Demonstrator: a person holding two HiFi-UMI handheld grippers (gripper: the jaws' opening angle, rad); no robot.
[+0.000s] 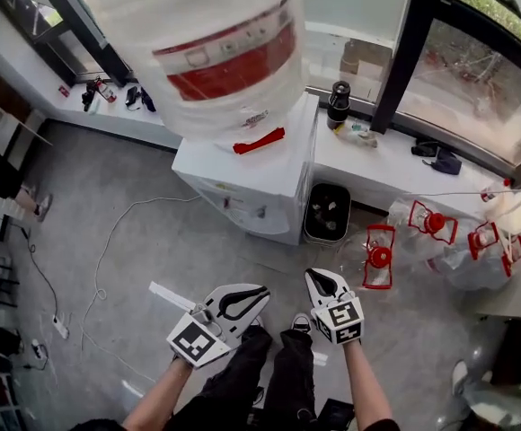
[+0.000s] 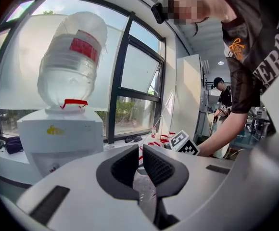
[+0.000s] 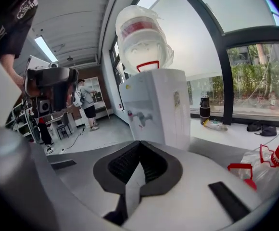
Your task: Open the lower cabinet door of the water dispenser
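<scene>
- The dispenser (image 1: 251,173) stands on the floor (image 1: 153,241) against the window ledge, with a large bottle (image 1: 216,52) upended on top. Its front faces the person.
- The door (image 1: 269,230) is in that front, below the taps (image 1: 262,212). The head view sees it steeply foreshortened and the gripper views hide most of it. It looks shut as far as I can tell, and no handle can be made out.
- The left hand-held gripper (image 1: 247,299) is low, in front of the person's knees and well apart from the dispenser. Its pads stand a narrow slit apart with nothing between them. It probably hangs back so it can steady or assist later.
- The right hand-held gripper (image 1: 322,282) is beside the left one and just as far from the door. It is clenched on nothing, pads meeting at the tips. It points slightly down toward the dispenser's front corner, so it seems the likelier one to go for the door.
- Both are held low, which fits a target near the floor. The right will need to spread its jaws, or hook an edge, before it can pull.
- A bin (image 1: 328,212) touches the dispenser's right side and empty bottles (image 1: 440,236) lie farther right. The floor in front of the door looks free for its swing.
</scene>
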